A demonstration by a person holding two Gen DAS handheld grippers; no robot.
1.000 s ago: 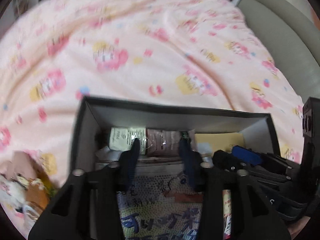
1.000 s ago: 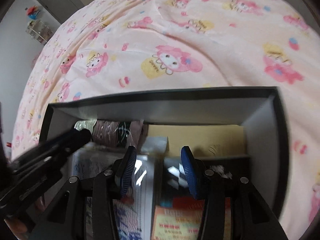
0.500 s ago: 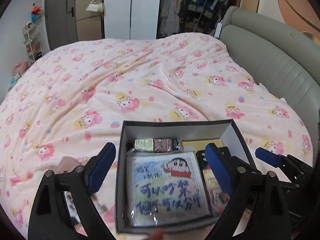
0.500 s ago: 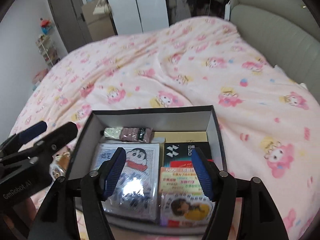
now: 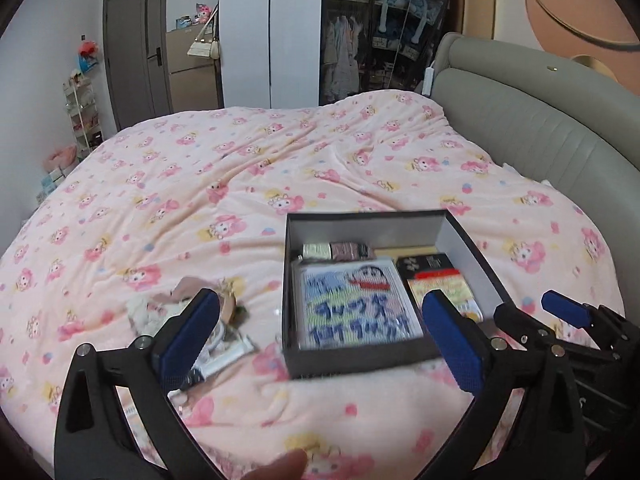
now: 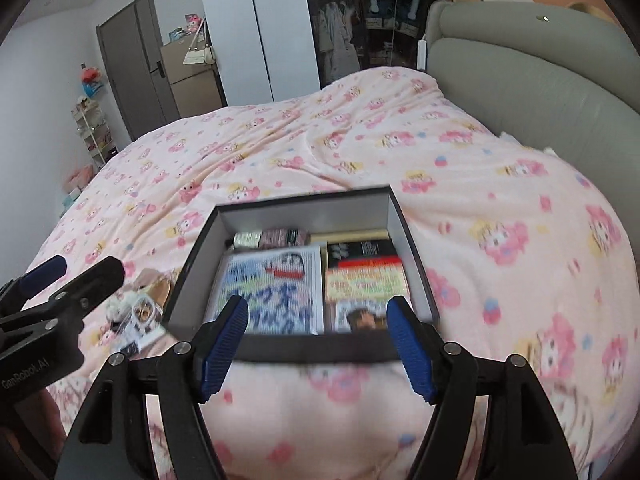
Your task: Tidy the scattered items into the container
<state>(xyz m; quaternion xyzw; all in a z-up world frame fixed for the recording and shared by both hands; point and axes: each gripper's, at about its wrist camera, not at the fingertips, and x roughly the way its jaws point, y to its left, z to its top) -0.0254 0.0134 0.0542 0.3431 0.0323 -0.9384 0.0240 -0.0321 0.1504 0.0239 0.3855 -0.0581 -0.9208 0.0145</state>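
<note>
Both the left gripper (image 5: 324,334) and right gripper (image 6: 316,346) are held wide, empty. The box (image 5: 460,236) is seen partly filled ahead of the jaws. A reach to the loose items (image 5: 224,344) at the left jaw is judged next.

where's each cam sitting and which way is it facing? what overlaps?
Left wrist: on the left gripper, above the bed's near edge, looking across the blanket to the wardrobe; own open fingers, a fingertip at the bottom edge, and the right gripper at right show.
Right wrist: on the right gripper, just behind the box, facing the same way; own open fingers show, left gripper at left.
Shared: box, loose pile, blanket, headboard.
</note>
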